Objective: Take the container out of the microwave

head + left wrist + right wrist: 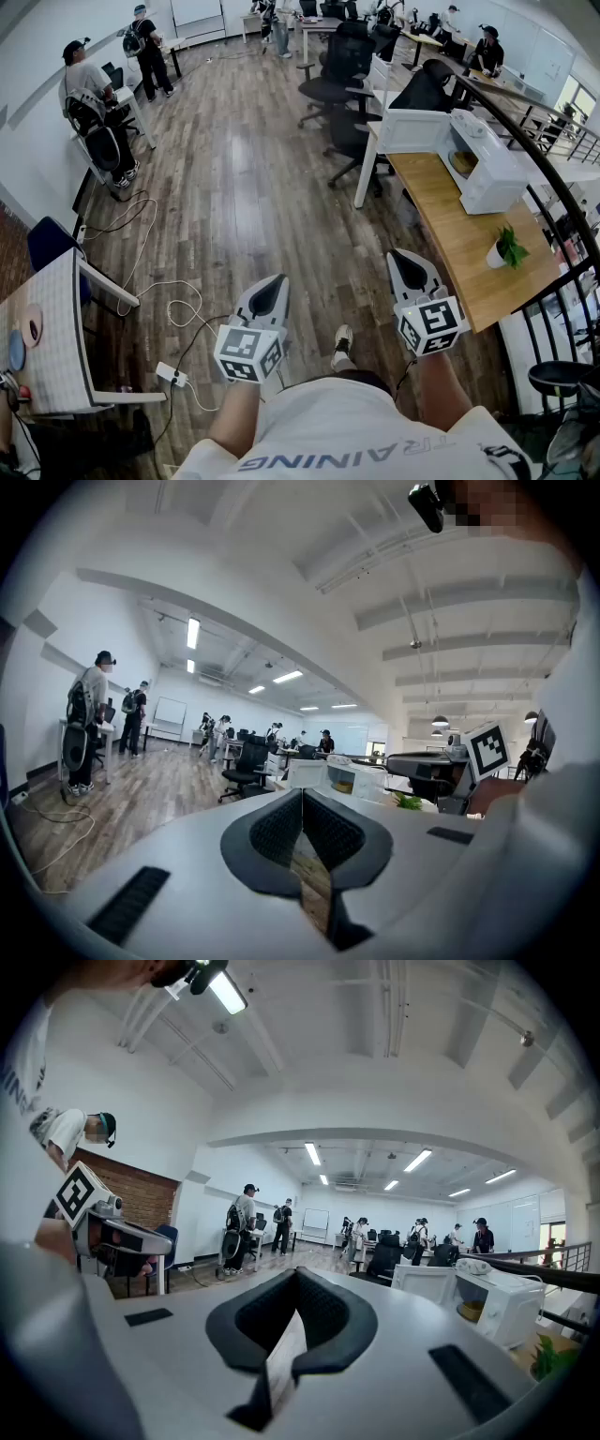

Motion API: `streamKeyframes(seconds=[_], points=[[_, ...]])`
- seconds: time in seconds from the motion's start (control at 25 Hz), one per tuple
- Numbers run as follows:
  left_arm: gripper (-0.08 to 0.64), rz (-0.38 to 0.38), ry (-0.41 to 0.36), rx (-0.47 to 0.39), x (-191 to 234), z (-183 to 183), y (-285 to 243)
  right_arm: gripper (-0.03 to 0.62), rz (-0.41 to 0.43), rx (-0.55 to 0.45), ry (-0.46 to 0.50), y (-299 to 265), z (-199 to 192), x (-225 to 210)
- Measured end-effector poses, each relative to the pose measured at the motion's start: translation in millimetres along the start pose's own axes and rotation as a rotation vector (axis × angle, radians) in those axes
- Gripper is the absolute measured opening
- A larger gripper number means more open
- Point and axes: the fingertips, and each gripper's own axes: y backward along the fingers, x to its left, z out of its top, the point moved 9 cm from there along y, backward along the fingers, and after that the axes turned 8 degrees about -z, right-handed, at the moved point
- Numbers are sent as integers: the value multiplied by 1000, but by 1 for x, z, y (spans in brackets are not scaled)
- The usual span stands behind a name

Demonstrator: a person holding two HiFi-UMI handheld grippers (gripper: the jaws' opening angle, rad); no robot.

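While looking down the room, finds container (462, 161) inside door-open white microwave (497, 173) at 1 o'clock on wooden bench (450, 225); potted plant (506, 248) just beyond at 3 o'clock; left gripper (272, 281) and right gripper (404, 255) well apart from it, at 6 o'clock; fingers (277, 832) of both pressed together, gripping nothing.
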Motion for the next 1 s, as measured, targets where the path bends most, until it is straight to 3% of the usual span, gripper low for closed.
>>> streamKeyframes(seconds=[0.48, 0.8, 1.0], points=[[32, 1, 17, 19, 9, -5, -3, 21, -7, 29, -22, -7, -13, 3], [32, -4, 22, 25, 14, -8, -15, 21, -1, -11, -121, -15, -20, -6], [32, 8, 23, 17, 26, -2, -31, 21, -1, -16, -117, -37, -18, -16]])
